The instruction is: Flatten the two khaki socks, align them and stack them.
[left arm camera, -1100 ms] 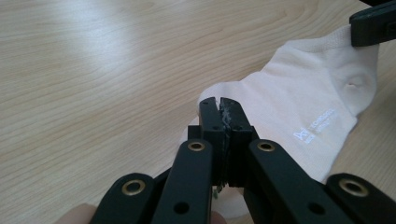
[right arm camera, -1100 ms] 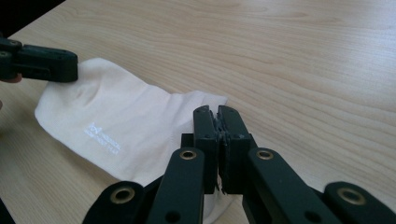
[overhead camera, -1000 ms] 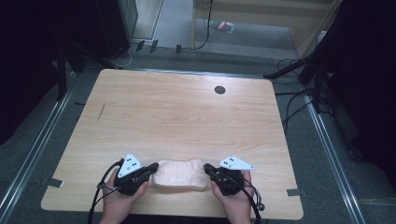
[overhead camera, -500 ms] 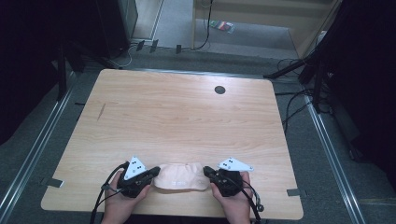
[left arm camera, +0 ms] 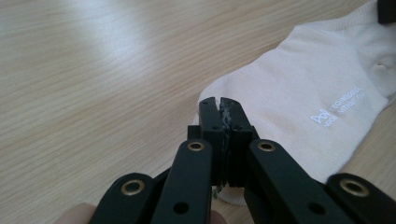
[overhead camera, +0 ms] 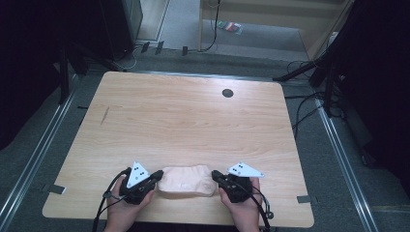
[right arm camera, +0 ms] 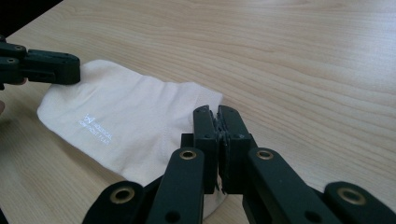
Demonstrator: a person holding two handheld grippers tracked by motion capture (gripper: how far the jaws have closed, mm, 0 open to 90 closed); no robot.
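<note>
A cream ankle sock [overhead camera: 186, 181] with small white print lies flat near the table's front edge, between my two grippers. My left gripper [overhead camera: 158, 175] is at the sock's left end, its jaws pressed together. In the left gripper view its tips [left arm camera: 219, 103] sit over the sock's [left arm camera: 299, 93] rounded end, and no cloth shows between them. My right gripper [overhead camera: 215, 175] is at the sock's right end, also shut. In the right gripper view its tips [right arm camera: 214, 112] hover over the sock's [right arm camera: 130, 121] edge, and the left gripper [right arm camera: 70, 70] touches the far end.
The light wooden table [overhead camera: 193, 121] has a round black cable hole [overhead camera: 227, 93] near its far edge and a short dark mark [overhead camera: 105, 115] at the left. Cables and dark stands lie on the grey floor around the table.
</note>
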